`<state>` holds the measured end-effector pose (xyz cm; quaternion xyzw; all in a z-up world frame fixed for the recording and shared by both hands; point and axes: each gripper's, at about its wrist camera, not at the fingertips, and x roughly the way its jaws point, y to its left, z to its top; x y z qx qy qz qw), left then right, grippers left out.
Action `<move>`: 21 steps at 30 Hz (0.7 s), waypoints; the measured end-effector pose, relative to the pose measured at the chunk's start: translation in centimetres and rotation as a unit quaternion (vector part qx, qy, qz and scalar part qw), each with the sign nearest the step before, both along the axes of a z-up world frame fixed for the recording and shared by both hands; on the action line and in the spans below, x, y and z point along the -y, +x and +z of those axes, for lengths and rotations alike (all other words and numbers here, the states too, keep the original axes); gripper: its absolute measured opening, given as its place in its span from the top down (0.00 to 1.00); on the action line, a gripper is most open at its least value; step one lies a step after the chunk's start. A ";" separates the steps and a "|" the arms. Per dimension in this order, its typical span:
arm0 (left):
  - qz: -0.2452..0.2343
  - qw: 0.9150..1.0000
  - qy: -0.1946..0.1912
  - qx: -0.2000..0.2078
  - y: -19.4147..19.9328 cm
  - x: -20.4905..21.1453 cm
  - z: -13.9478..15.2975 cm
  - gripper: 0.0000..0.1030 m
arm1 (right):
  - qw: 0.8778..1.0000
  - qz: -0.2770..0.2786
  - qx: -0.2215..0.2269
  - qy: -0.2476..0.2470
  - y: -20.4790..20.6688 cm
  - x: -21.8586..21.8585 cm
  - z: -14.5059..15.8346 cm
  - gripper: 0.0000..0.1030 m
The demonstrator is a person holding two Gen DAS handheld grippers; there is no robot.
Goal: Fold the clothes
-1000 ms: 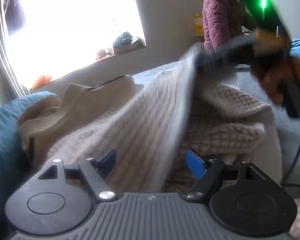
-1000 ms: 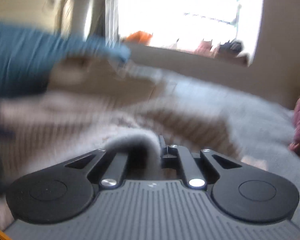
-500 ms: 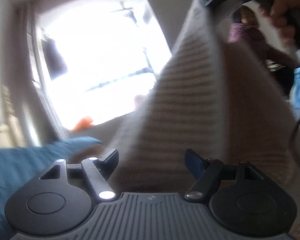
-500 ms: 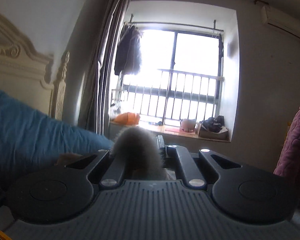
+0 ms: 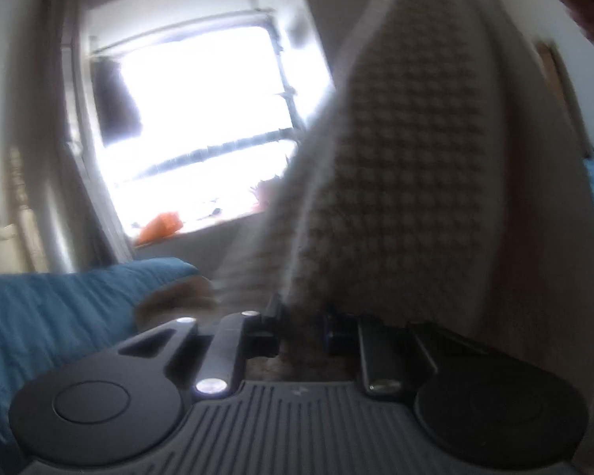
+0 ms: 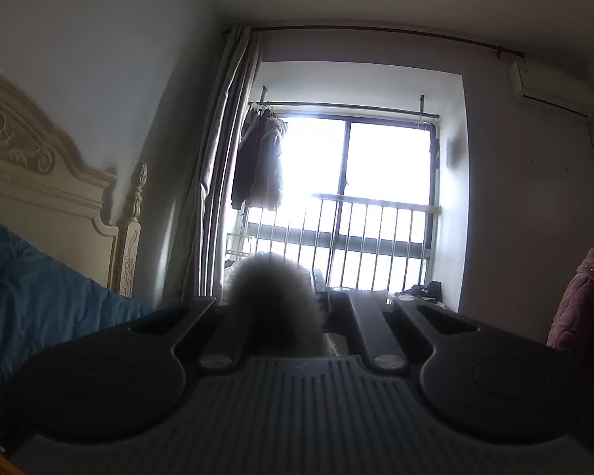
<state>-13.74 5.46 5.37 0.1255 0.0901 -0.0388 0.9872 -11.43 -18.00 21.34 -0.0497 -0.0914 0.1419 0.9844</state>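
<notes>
The left gripper [image 5: 301, 322] is closing its jaws on the lower part of a pale knitted sweater [image 5: 408, 182], and the cloth sits right between the two fingers, which have come nearly together around it. The sweater hangs in the air in front of this gripper, stretched upward toward the top right of the left wrist view, where it runs out of the picture; its waffle-like knit faces the camera and the picture is blurred. To the left of it lies a blue blanket [image 5: 59, 308], with a tan piece of clothing [image 5: 170, 301] just beside its edge. Behind them a bright window [image 5: 202, 126] fills the wall, with something orange [image 5: 160, 226] on its sill.

The right gripper [image 6: 293, 301] is clamped tight on a bunched fold of the same sweater [image 6: 273, 297], which bulges up fuzzy and rounded between its fingers and blocks the lower middle of the window [image 6: 356, 190]. This gripper points slightly upward toward the window and its railing. A dark jacket [image 6: 257, 166] hangs at the left of the window beside a grey curtain [image 6: 217, 166]. A cream headboard [image 6: 47, 186] stands at the left above the blue blanket [image 6: 39, 297], an air conditioner [image 6: 550, 91] is on the wall at upper right, and a person in a pink padded coat [image 6: 586, 301] stands at the right edge
</notes>
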 end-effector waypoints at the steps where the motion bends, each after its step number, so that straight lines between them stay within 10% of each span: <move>1: 0.008 1.000 -0.008 0.014 -0.3 -0.6 1.3 0.88 | 1.000 -0.005 0.001 0.001 -0.4 0.5 0.2 0.97; 14: -0.030 0.976 -0.020 0.213 -10.0 -1.3 19.8 0.91 | 0.989 -0.045 0.139 0.005 -12.7 7.1 8.3 0.97; 21: -0.085 0.965 -0.034 0.247 -16.1 4.5 25.5 0.91 | 0.974 -0.043 0.223 0.011 -20.0 11.4 12.8 0.97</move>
